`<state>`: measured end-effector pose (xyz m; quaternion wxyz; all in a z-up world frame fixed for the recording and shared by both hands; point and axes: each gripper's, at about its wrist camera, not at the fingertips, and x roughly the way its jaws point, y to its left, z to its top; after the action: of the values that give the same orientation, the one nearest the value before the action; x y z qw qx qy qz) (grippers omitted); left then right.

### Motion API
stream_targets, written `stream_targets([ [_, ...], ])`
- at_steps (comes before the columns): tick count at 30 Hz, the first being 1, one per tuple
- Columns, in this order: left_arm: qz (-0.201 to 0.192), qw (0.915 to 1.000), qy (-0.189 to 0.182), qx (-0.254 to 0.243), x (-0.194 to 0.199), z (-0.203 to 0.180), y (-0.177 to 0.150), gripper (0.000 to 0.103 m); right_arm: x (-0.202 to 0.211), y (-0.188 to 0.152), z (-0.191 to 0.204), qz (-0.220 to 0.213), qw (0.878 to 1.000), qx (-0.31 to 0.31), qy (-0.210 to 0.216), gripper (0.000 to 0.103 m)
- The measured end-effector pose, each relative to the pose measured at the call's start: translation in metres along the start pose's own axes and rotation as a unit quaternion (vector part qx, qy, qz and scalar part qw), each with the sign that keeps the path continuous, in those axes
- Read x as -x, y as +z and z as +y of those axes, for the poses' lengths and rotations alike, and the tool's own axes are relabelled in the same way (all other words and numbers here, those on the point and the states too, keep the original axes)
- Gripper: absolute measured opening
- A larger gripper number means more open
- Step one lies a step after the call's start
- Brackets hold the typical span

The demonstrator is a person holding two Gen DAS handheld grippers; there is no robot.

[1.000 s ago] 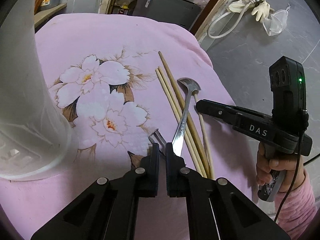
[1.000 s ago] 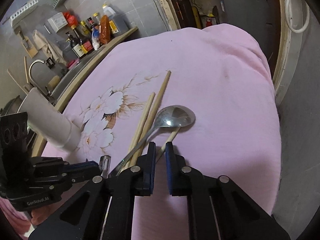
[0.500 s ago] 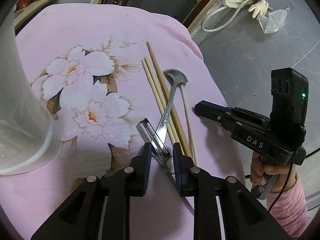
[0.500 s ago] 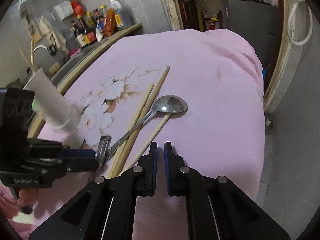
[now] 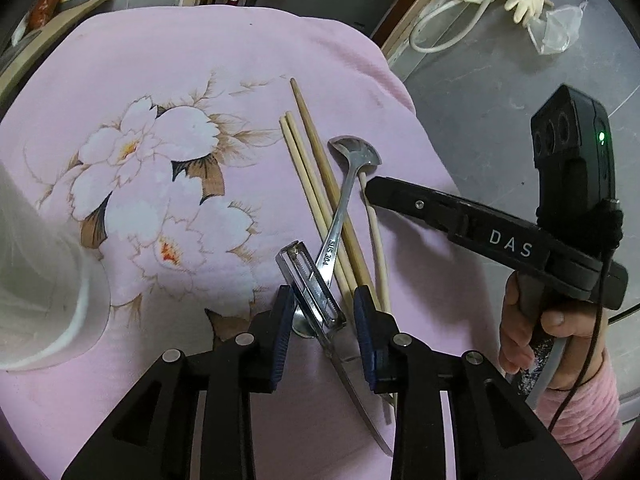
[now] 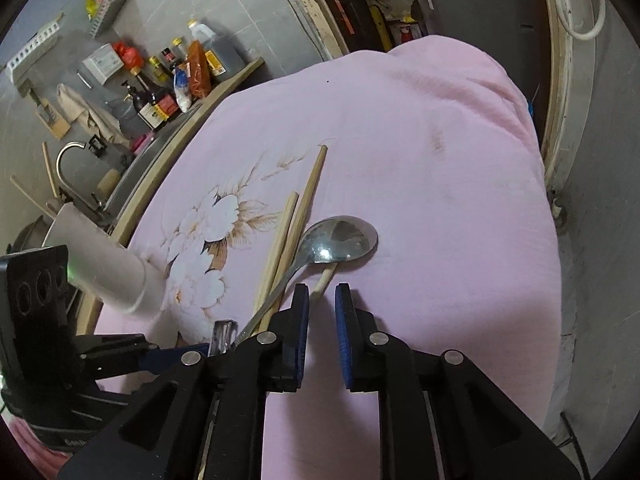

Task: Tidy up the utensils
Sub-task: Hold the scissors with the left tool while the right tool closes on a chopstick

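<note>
- The white holder (image 5: 36, 264) stands at the far left of the pink flowered cloth (image 5: 160, 60), well apart from the utensils. It is tall and looks like light plastic, so I judge a hard knock could tip it.
- The left gripper (image 5: 320, 320) hangs low over the near end of the pile, its jaws opening. The peeler and the spoon's handle end lie between the pads, but the pads do not press on either.
- The peeler (image 5: 310, 290) is bright metal with a toothed blade in an open frame. It looks light, stiff and slick. Its long plain handle running toward the camera seems the safer place to grip, away from the blade.
- The chopsticks (image 5: 308, 184) are pale wood, thin and straight, lying side by side under the spoon. I judge them very light and prone to rolling, so a pinch across several at mid-length should hold best.
- The spoon (image 5: 340, 216) is polished steel, stamped on its handle, and lies across the chopsticks with its bowl pointing away. It is rigid and slippery, and the flat handle gives the firmest grip.
- One thinner, rounder stick (image 5: 376, 232) lies alone just right of the bundle.
- The right gripper (image 6: 322, 320) points at that stick's far end, beside the spoon bowl. Its jaws are narrow but opening, with nothing between them.
</note>
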<state>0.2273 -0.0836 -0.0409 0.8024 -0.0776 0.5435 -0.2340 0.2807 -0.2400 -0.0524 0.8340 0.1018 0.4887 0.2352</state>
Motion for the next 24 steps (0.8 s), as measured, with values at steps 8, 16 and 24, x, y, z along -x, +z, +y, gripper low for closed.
stream_targets([
  [8,0.006,1.0000,0.003,-0.005,0.001,0.008,-0.002,0.019,-0.004,0.003,0.012,0.014,0.999,0.015,-0.024,0.020],
  [16,0.016,0.9998,-0.012,-0.008,-0.001,0.007,-0.002,0.019,0.002,-0.012,0.032,0.043,0.992,0.091,-0.072,0.006],
  [24,0.034,0.9989,-0.008,-0.030,0.000,-0.001,-0.005,0.027,0.021,-0.031,0.036,0.048,0.986,0.134,-0.093,0.005],
])
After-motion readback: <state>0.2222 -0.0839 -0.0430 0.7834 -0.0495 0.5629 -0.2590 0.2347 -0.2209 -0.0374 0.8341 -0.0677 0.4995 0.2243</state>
